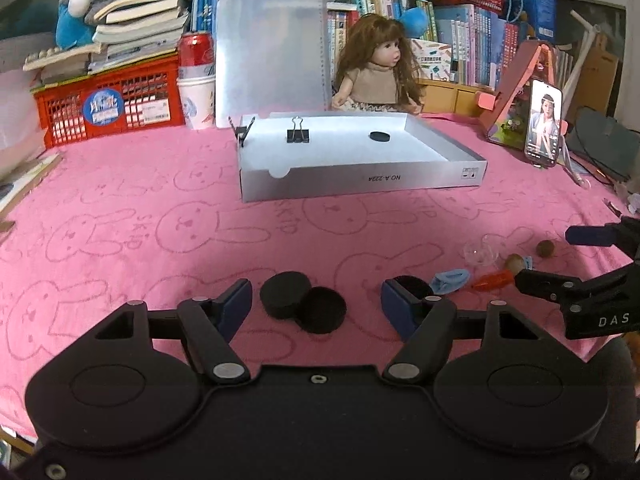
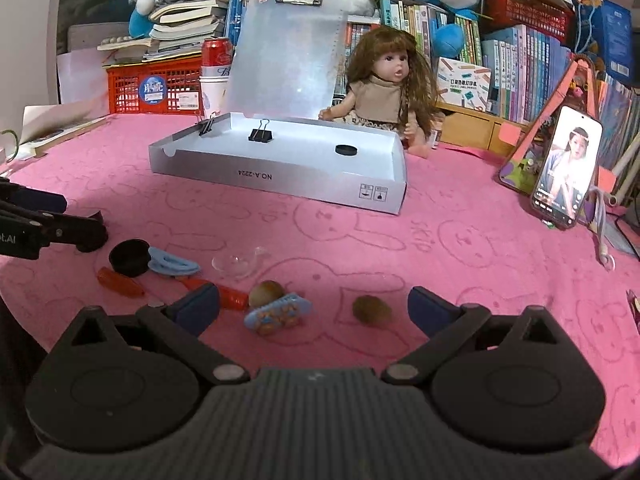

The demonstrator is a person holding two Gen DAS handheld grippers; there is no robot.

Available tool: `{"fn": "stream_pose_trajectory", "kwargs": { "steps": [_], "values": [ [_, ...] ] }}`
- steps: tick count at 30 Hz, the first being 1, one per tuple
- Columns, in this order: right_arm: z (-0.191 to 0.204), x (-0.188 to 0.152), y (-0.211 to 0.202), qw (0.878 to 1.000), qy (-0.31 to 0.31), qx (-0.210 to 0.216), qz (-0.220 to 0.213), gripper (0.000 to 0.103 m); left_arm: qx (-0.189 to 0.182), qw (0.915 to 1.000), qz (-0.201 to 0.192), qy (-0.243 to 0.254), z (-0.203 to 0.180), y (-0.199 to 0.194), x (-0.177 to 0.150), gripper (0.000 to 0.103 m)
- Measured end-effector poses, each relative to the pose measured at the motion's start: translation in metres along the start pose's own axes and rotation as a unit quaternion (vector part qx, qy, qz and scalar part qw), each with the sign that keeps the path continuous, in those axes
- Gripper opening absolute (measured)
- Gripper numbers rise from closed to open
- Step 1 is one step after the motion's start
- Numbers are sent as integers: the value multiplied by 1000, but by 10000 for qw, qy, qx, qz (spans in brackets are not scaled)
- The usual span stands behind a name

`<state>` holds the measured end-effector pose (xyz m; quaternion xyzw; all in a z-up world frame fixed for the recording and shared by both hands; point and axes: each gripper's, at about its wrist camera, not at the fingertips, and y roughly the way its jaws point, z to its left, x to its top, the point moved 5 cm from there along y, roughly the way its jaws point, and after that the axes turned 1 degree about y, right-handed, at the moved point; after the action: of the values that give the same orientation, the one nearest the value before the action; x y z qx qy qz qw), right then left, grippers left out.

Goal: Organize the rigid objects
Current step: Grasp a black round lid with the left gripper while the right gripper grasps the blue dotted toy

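**Small hard pieces waiting in front of open jaws, tray barely filled**

Because the white tray (image 1: 360,184) is the biggest thing you deal with, start there: it sits at the far middle of the pink table (image 1: 120,208), lid propped up behind it, and holds only a binder clip (image 1: 298,134) standing on its floor, a second clip (image 1: 242,132) pinched on its left rim, and one black disc (image 1: 381,137) toward the right. Plenty of bare floor remains.

Your left gripper (image 1: 316,306) has its jaws standing apart with nothing pinched; two black pucks (image 1: 302,302), overlapping each other, lie on the cloth between the pads. They look stiff, light and matte, so take one across its flat rim, the upper one first.

Your right gripper (image 2: 314,308) is likewise spread and empty. Between its pads lie a blue hair clip (image 2: 278,314), rigid plastic and probably slick, and a brown nut (image 2: 372,311), round and likely to roll; squeeze it through the middle. Just beyond sit an orange piece (image 2: 224,295) and a clear plastic bit (image 2: 236,264) that looks thin, so grip that one gently
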<state>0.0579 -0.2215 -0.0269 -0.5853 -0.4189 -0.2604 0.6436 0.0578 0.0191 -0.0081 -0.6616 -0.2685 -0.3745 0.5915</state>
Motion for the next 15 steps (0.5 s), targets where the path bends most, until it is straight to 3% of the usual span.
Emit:
{"fn": "stream_pose_trajectory", "kwargs": {
  "steps": [6, 8, 11, 15],
  "values": [
    [5, -3, -7, 9997, -126, 146, -151, 97, -72, 9999, 41, -81, 1, -7, -8, 61],
    [8, -3, -8, 9994, -208, 241, -154, 94, -154, 9998, 92, -49, -2, -8, -11, 55],
    [10, -4, -7, 9989, -300, 320, -148, 88, -255, 9996, 113, 10, -7, -10, -15, 46],
    [8, -6, -6, 9984, -340, 445, -97, 76, -203, 9997, 128, 59, -9, -5, -16, 44]
  ]
}}
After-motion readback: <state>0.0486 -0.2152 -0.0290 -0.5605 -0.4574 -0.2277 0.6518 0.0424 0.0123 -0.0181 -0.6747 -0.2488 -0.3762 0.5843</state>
